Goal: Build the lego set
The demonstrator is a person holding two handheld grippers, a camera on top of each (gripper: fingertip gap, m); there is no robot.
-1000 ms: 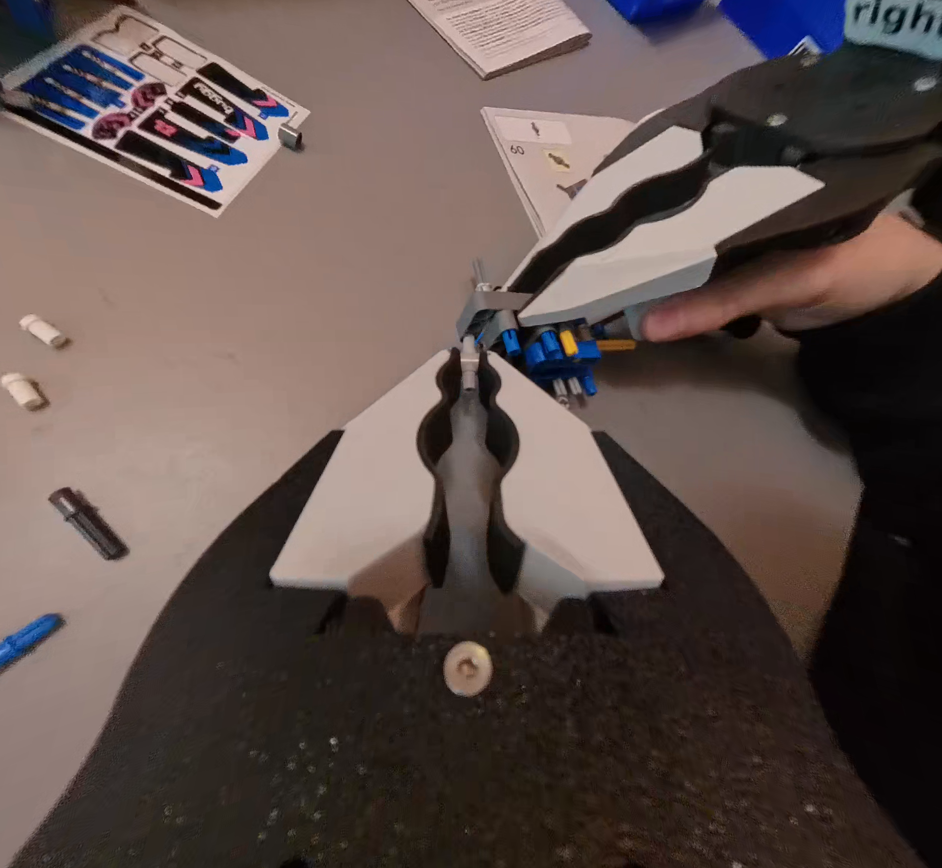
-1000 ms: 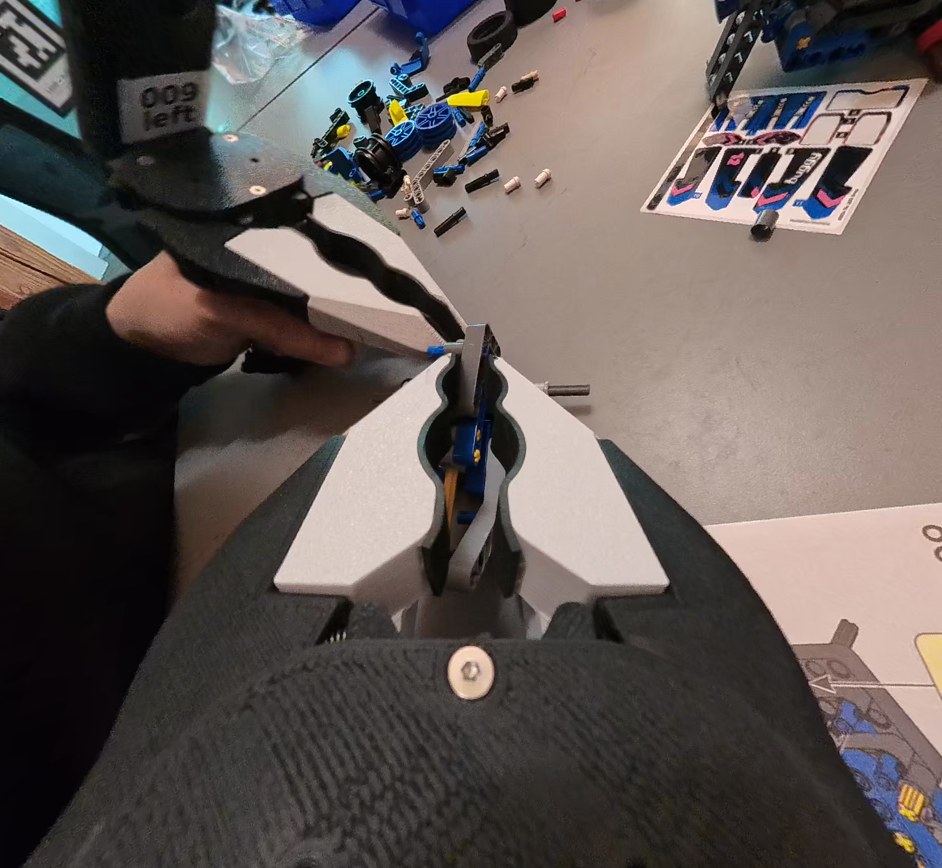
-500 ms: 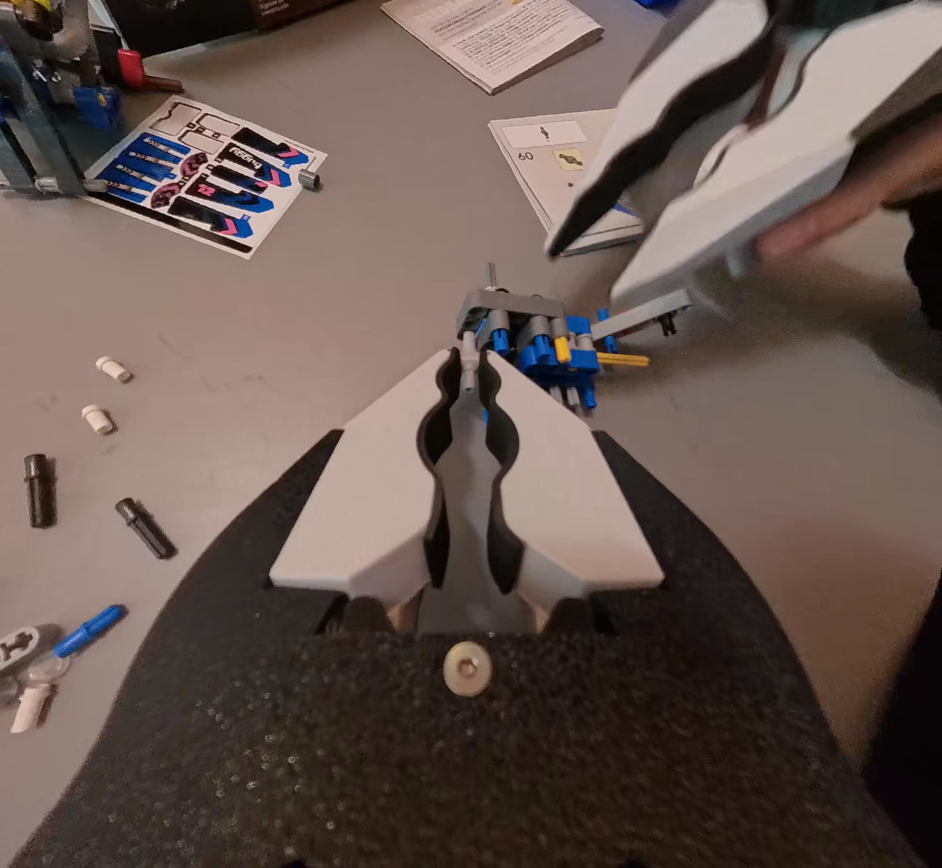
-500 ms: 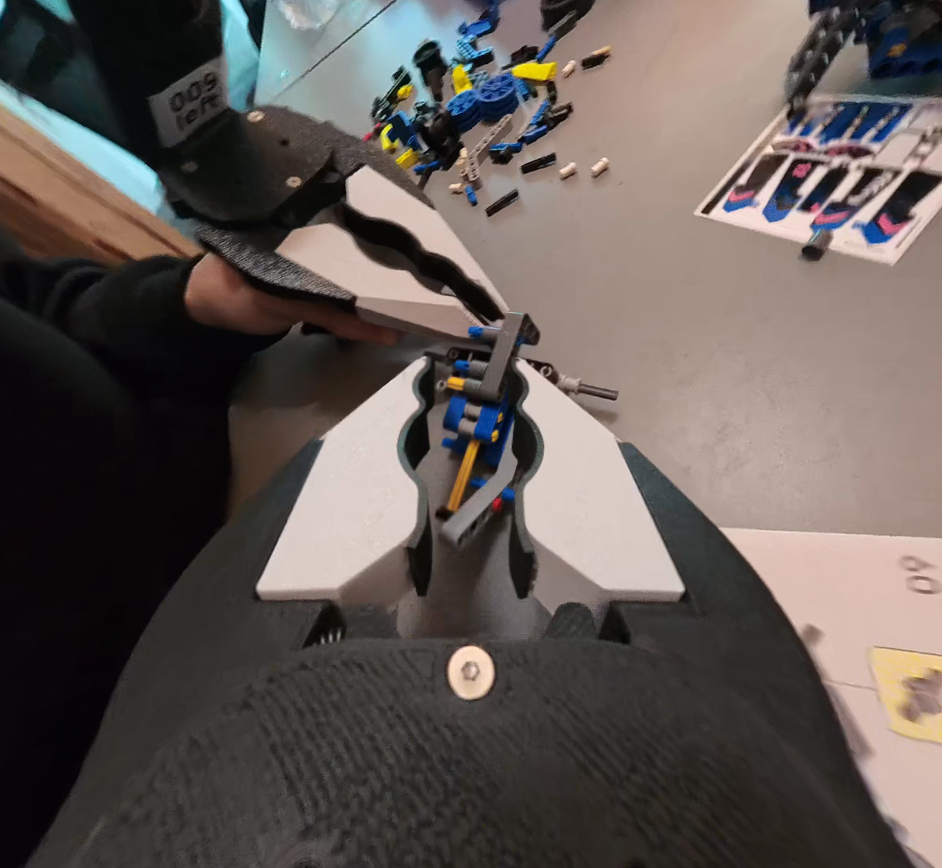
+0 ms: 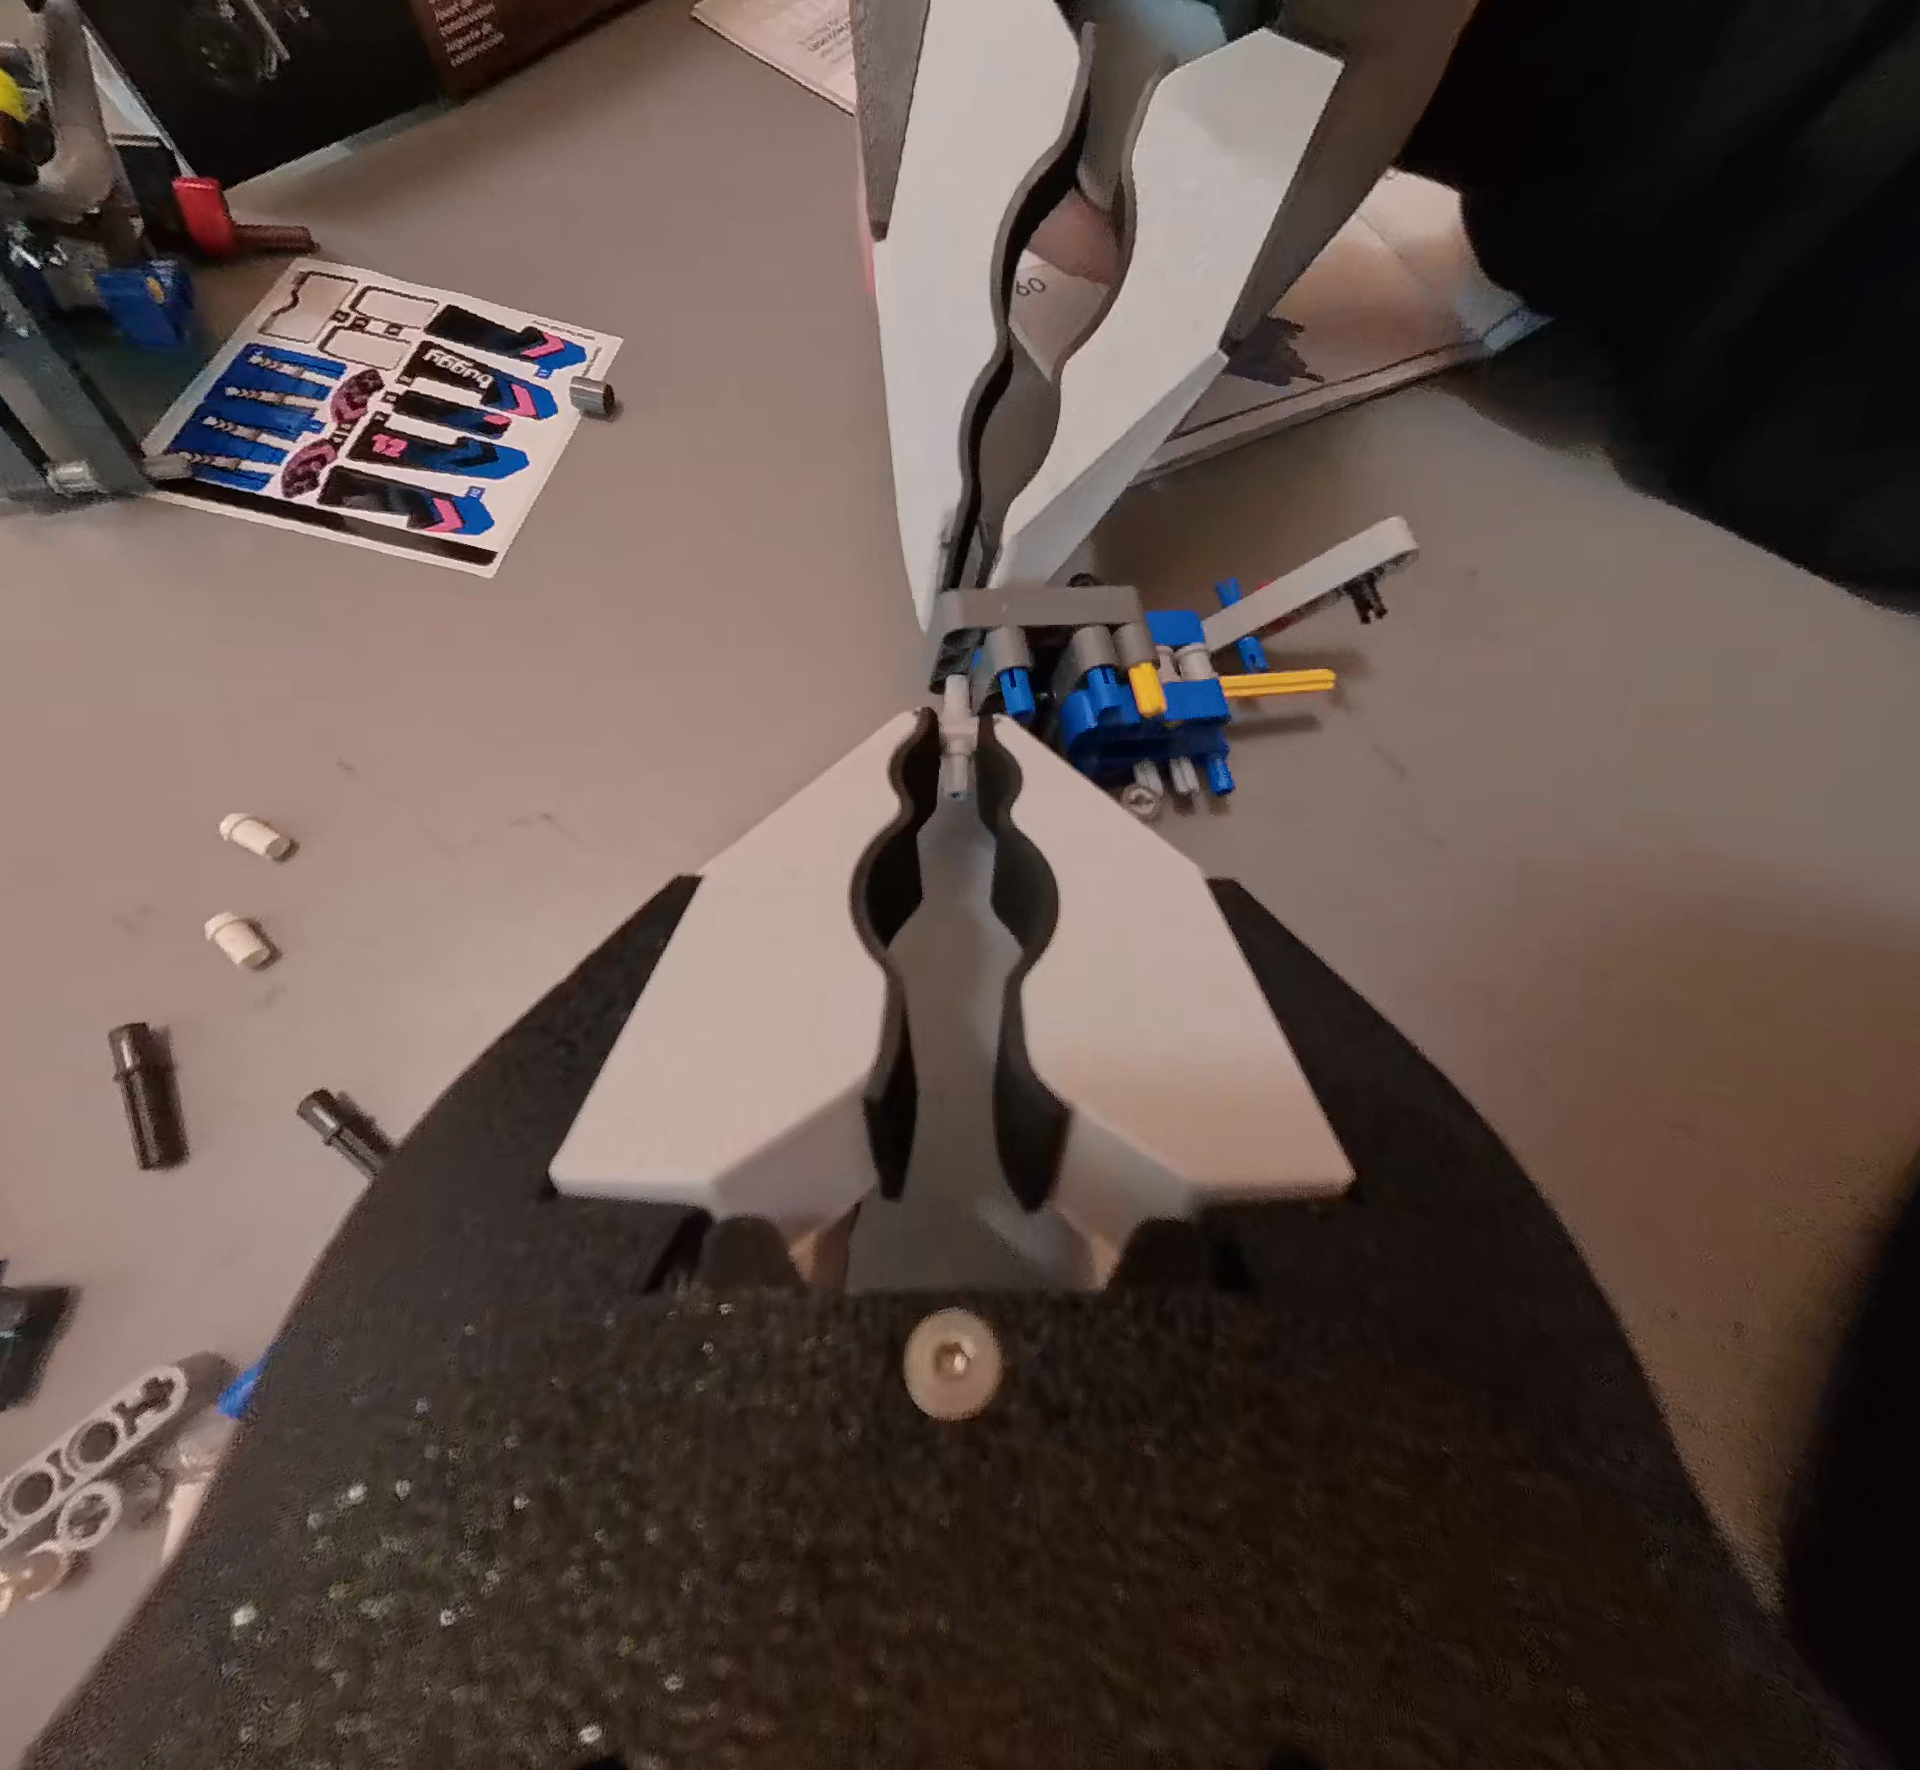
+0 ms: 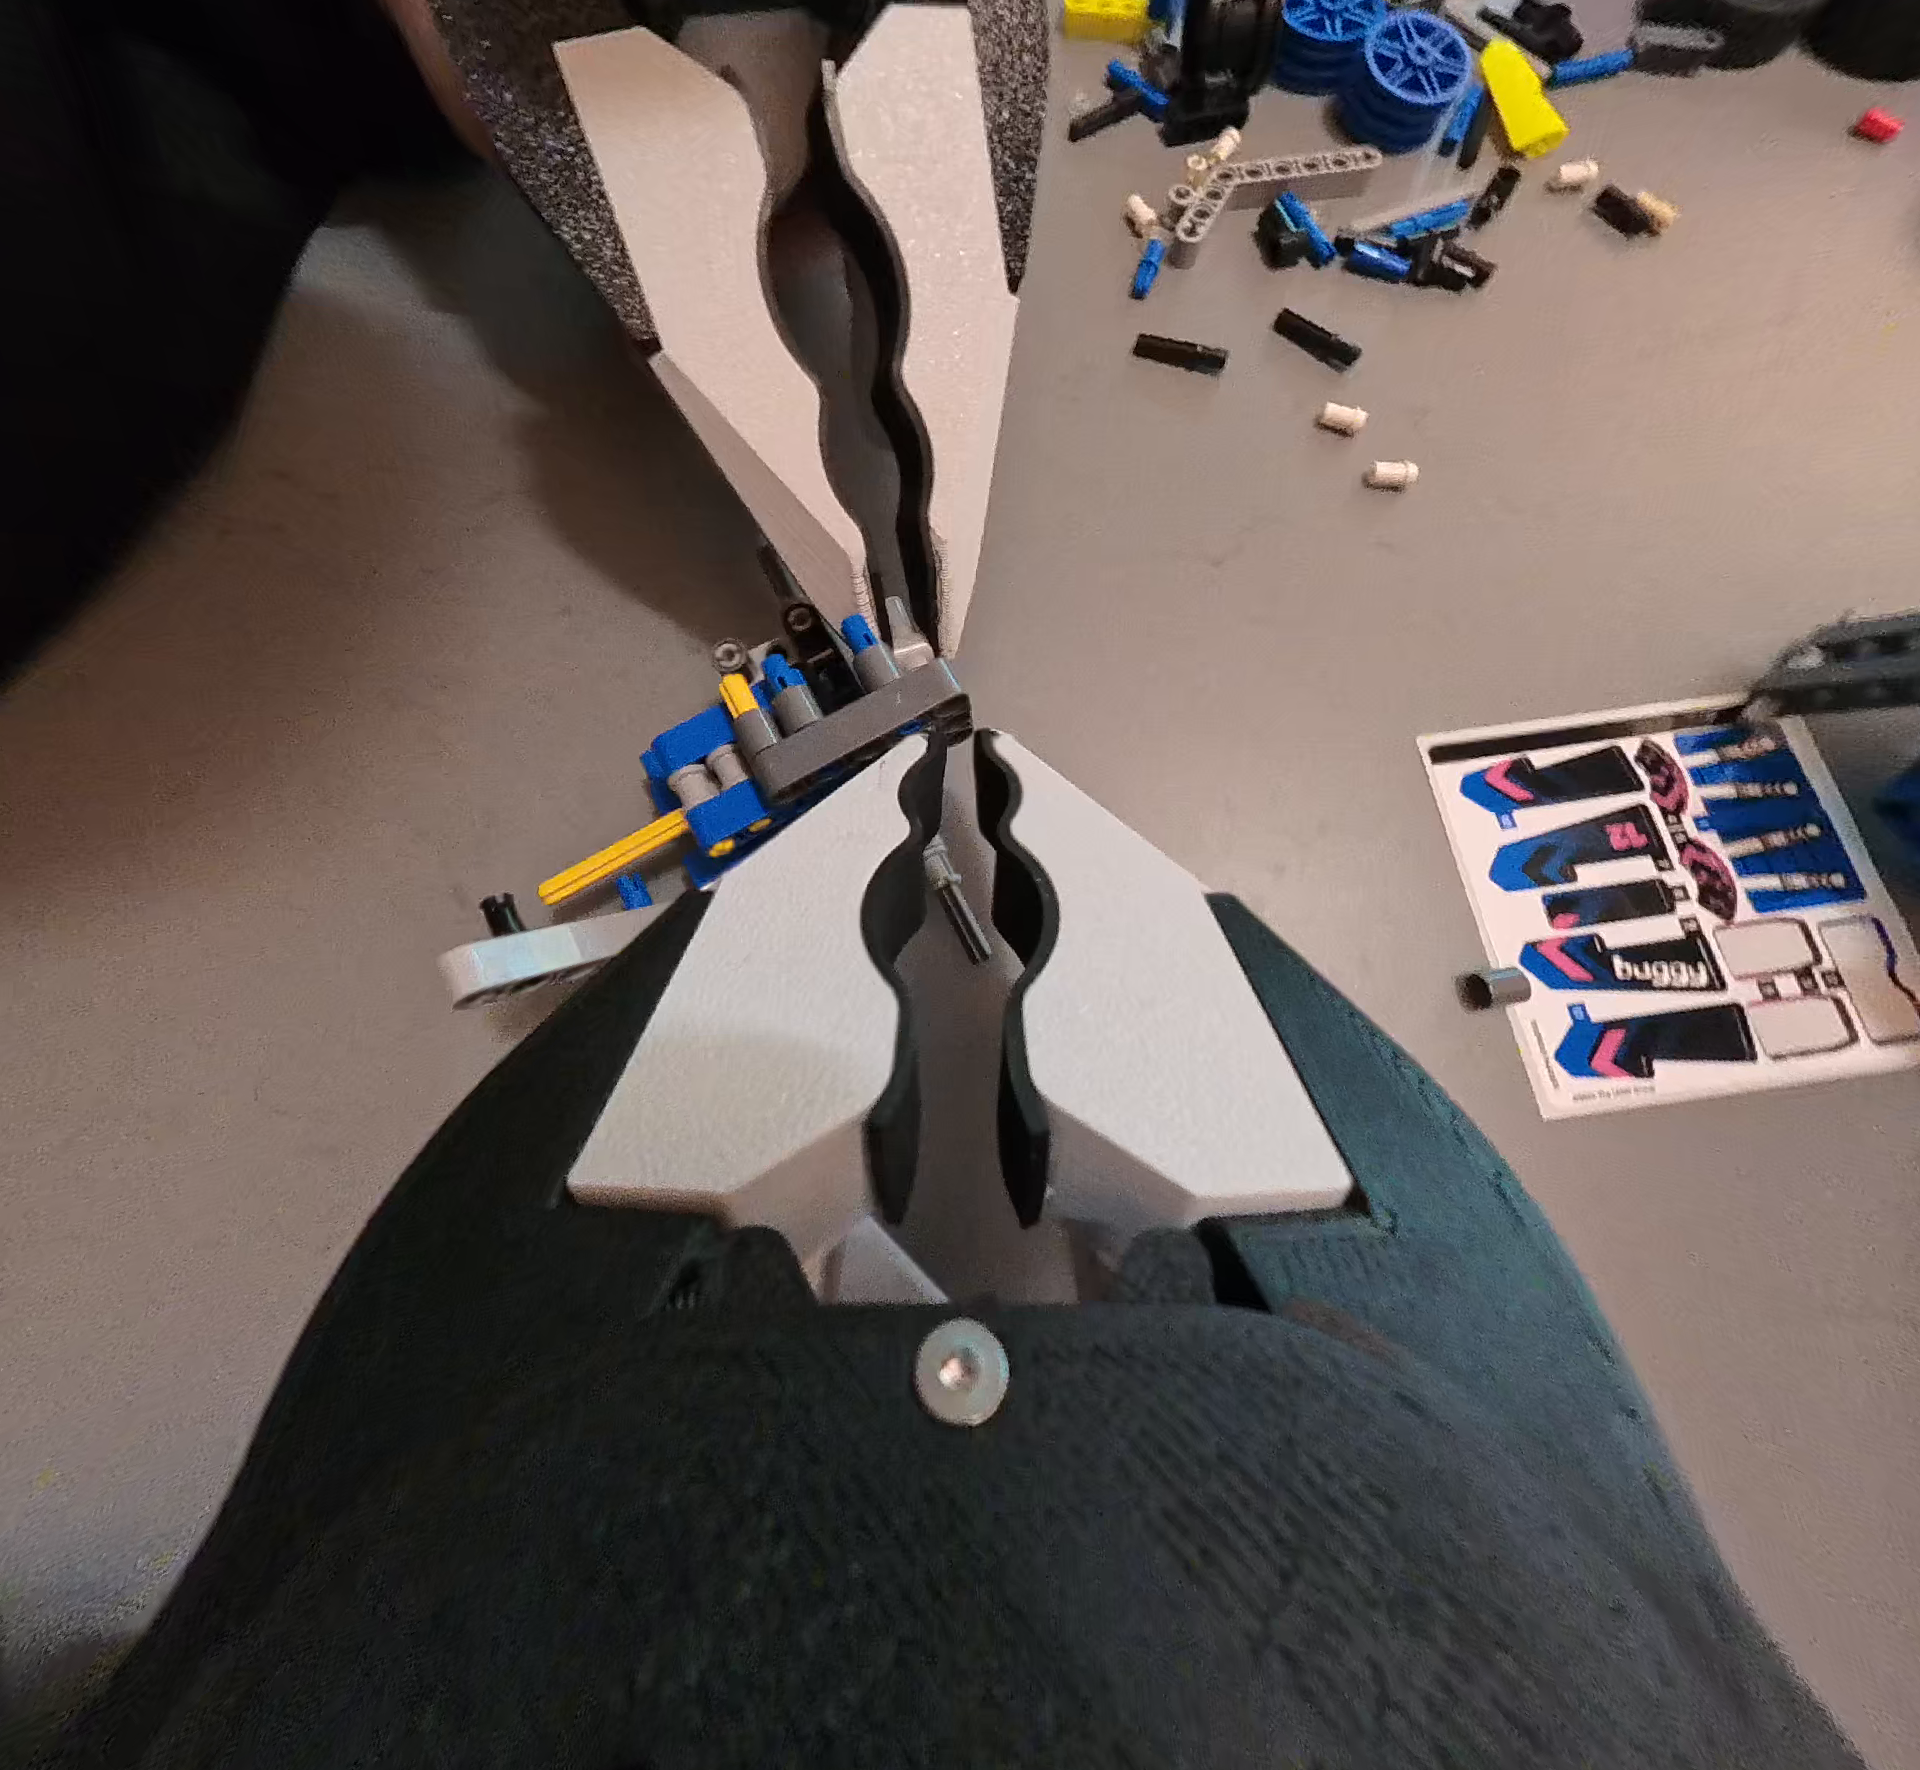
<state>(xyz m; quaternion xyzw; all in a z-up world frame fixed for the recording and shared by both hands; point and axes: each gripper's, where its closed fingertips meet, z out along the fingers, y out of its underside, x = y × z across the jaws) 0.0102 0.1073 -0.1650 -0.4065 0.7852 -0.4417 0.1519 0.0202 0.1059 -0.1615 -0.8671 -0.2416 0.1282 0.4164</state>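
The small blue-and-grey lego assembly (image 5: 1122,681) lies on the grey worktop (image 5: 623,733). The left claw (image 5: 951,733) pinches a light grey pin (image 5: 956,749) at the assembly's near end; the right claw (image 5: 971,567) is nearly closed on its dark grey beam (image 6: 862,733). The assembly looks light and stiff but liable to pop apart, so the beam seems the safest hold. A sticker sheet (image 5: 384,416) lies well apart from it.

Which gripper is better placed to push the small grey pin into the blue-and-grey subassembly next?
Left. The left gripper is shut on the small grey pin, right at the subassembly. The right gripper only touches its dark grey beam.
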